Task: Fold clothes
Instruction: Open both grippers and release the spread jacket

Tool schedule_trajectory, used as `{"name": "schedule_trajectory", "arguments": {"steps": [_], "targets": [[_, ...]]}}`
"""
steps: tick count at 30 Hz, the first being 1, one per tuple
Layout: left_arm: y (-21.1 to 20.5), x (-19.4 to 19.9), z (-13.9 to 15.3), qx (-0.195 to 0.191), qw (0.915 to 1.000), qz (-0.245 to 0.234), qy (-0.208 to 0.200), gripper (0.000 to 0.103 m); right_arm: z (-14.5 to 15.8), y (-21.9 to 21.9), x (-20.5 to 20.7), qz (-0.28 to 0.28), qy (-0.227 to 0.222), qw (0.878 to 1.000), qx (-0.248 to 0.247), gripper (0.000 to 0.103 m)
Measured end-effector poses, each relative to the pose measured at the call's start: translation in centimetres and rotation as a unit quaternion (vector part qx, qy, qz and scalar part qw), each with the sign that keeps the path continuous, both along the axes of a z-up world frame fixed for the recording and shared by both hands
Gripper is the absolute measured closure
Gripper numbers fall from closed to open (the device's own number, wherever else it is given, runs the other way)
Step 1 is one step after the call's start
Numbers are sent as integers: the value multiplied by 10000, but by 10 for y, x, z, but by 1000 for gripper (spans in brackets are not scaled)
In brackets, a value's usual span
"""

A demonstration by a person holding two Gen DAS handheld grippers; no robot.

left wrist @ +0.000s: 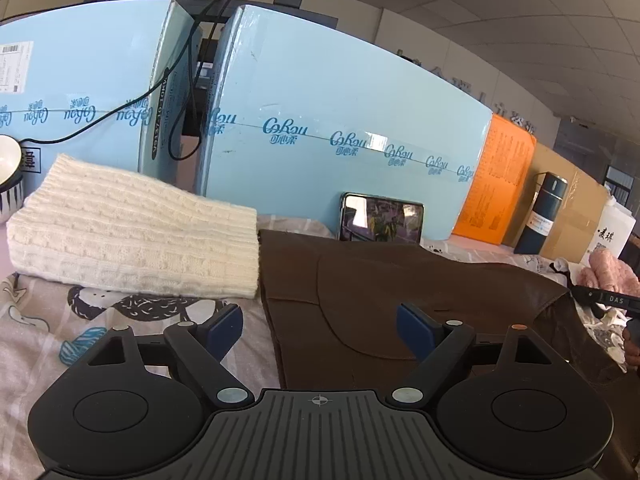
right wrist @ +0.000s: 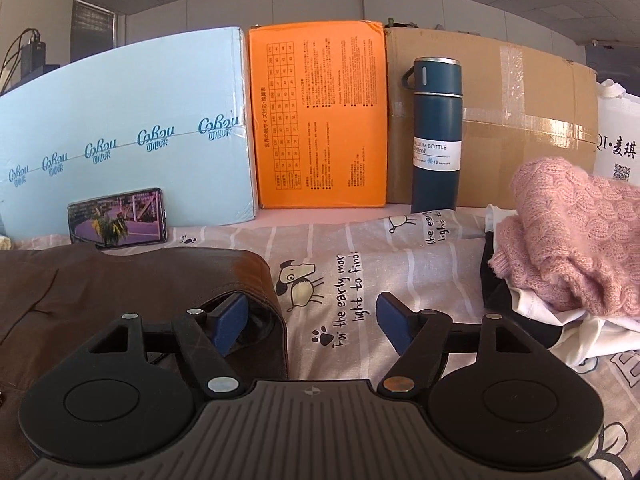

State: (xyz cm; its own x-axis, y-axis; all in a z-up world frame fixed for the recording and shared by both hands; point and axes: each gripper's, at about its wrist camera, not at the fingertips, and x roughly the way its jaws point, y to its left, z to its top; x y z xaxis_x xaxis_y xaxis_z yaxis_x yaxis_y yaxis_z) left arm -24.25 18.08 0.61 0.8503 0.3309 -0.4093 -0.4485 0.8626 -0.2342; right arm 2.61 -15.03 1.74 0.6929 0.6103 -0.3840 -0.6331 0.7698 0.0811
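Note:
A brown garment point(left wrist: 400, 304) lies folded on the patterned bedsheet point(left wrist: 60, 340); its right end point(right wrist: 120, 280) shows in the right wrist view. My left gripper point(left wrist: 320, 330) stands open over the garment's left edge, blue pads apart and pressing on nothing. My right gripper point(right wrist: 310, 322) is open at the garment's right corner, its left pad over the brown cloth and its right pad over the sheet point(right wrist: 340, 280). A folded white knit sweater point(left wrist: 132, 236) lies to the left of the brown garment. A pink knit garment point(right wrist: 576, 232) tops a heap of clothes at the right.
Light blue boxes point(left wrist: 340, 120), an orange box point(right wrist: 320, 120) and a cardboard box point(right wrist: 520, 120) wall the back. A phone point(right wrist: 118, 222) leans on the blue box. A dark blue vacuum bottle point(right wrist: 436, 136) stands by the cardboard. A bowl point(left wrist: 10, 172) sits far left.

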Motion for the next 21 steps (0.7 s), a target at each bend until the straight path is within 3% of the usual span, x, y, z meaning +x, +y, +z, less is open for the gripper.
{"name": "schedule_trajectory", "arguments": {"steps": [6, 11, 18, 21], "targets": [[-12, -18, 0, 27, 9999, -120, -102, 12, 10, -47, -4, -443, 177, 9962, 727, 31], [-26, -28, -3, 155, 9982, -560, -118, 10, 14, -92, -8, -742, 111, 9914, 1076, 28], [-46, -28, -13, 408, 9915, -1231, 127, 6, 25, -149, -11, -645, -354, 9894, 1254, 22], [-49, -24, -19, 427, 9897, -1330, 326, 5, 35, -159, -19, -291, -489, 9906, 1243, 22]]}}
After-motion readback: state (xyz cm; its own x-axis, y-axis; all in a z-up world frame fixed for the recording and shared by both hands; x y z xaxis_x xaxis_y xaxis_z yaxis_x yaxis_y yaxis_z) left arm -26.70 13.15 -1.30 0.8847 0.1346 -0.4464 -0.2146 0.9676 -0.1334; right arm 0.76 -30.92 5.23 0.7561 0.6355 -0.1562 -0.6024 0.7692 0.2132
